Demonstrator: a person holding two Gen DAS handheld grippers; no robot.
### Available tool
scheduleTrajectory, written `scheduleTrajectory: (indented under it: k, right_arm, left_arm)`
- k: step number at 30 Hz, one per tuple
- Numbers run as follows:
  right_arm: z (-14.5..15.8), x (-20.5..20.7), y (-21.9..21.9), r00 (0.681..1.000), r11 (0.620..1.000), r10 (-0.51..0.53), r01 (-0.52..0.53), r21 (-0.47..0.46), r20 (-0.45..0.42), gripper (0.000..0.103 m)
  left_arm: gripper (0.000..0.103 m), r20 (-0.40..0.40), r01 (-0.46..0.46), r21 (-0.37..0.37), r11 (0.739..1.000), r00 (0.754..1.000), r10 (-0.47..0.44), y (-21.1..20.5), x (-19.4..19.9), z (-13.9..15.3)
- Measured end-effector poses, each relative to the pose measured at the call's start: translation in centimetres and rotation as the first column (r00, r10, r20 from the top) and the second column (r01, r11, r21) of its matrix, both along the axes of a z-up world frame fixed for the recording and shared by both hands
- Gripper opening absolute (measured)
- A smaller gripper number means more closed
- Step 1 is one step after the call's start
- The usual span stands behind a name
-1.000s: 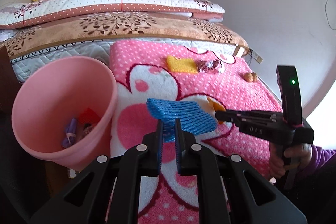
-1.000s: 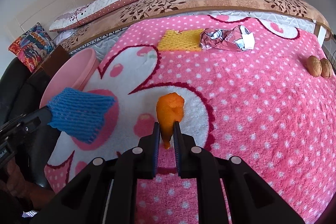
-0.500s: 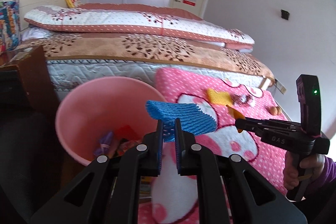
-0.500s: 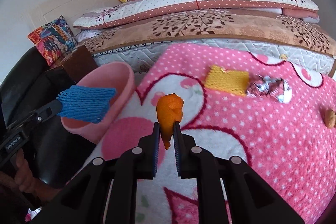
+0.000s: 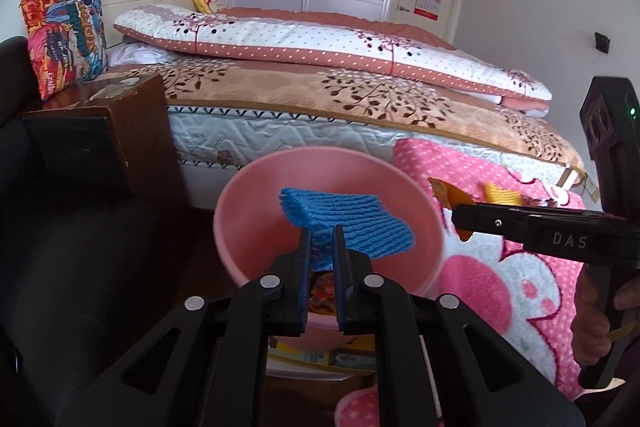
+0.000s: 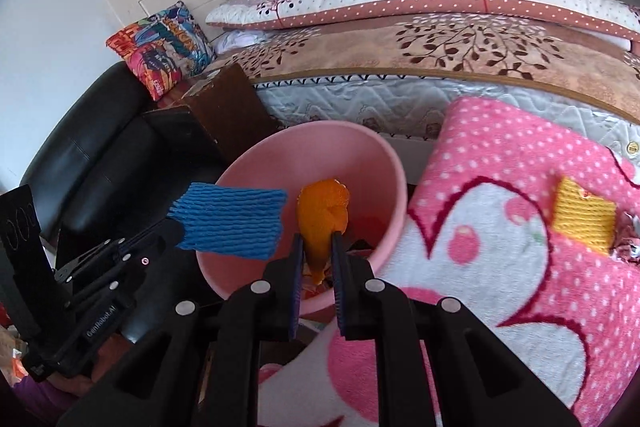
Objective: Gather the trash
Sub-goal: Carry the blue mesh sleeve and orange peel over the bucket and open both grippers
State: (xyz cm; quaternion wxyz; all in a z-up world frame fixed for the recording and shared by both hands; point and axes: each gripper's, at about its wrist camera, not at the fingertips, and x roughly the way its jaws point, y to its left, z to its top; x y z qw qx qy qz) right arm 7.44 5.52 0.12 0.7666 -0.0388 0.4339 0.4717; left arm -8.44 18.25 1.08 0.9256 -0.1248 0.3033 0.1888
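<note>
A: Where is your left hand-held gripper right now?

B: It hangs over the mouth of the pink bin; your jaws are clenched on the lower edge of the blue foam net, which sticks out above the bin's opening; some wrappers lie at the bottom of the bin, partly hidden behind your fingers.

A: And the right one?

B: Your right hand-held gripper is grasping the orange peel; the peel stands upright between the pads, also over the bin's mouth, just beside the blue net; from the left wrist view the peel pokes out past the tip of that gripper near the bin's right rim.

A: What is left outside the bin?

B: On the pink dotted blanket lies a yellow foam net, with a crumpled foil wrapper touching its right side; both are well apart from the bin; the bin itself stands between a dark wooden nightstand and the blanket, in front of the bed.
</note>
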Motion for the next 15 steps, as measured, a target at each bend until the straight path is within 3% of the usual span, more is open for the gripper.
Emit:
scheduleTrajectory:
  k: [6,9,11,13,15]
  right_arm:
    - [-1.2,-0.3,1.7,1.000,1.000,0.005,-0.005,-0.029,-0.013,0.013]
    - [-1.6,-0.3,2.2,1.000,0.999,0.001,-0.001,-0.040,-0.010,0.016]
    - [-2.0,-0.3,2.3,1.000,0.999,-0.006,0.006,-0.049,-0.012,0.023]
    - [-2.2,-0.2,2.4,1.000,0.998,-0.015,0.015,-0.054,-0.012,0.033]
    - [-2.3,-0.1,2.3,1.000,0.999,-0.020,0.019,-0.048,-0.015,0.037]
  left_arm:
    - [0.010,-0.014,-0.025,-0.036,0.999,1.000,0.025,1.2,0.1,-1.1]
    - [0.010,-0.027,-0.021,-0.051,0.998,0.999,0.020,1.7,0.4,-1.6]
    - [0.010,-0.037,-0.017,-0.070,0.997,0.999,0.015,1.8,0.5,-1.9]
    - [0.017,-0.047,-0.018,-0.089,0.996,0.999,0.014,2.0,0.6,-2.1]
    - [0.038,-0.037,-0.022,-0.102,0.995,0.999,0.019,2.2,0.5,-2.2]
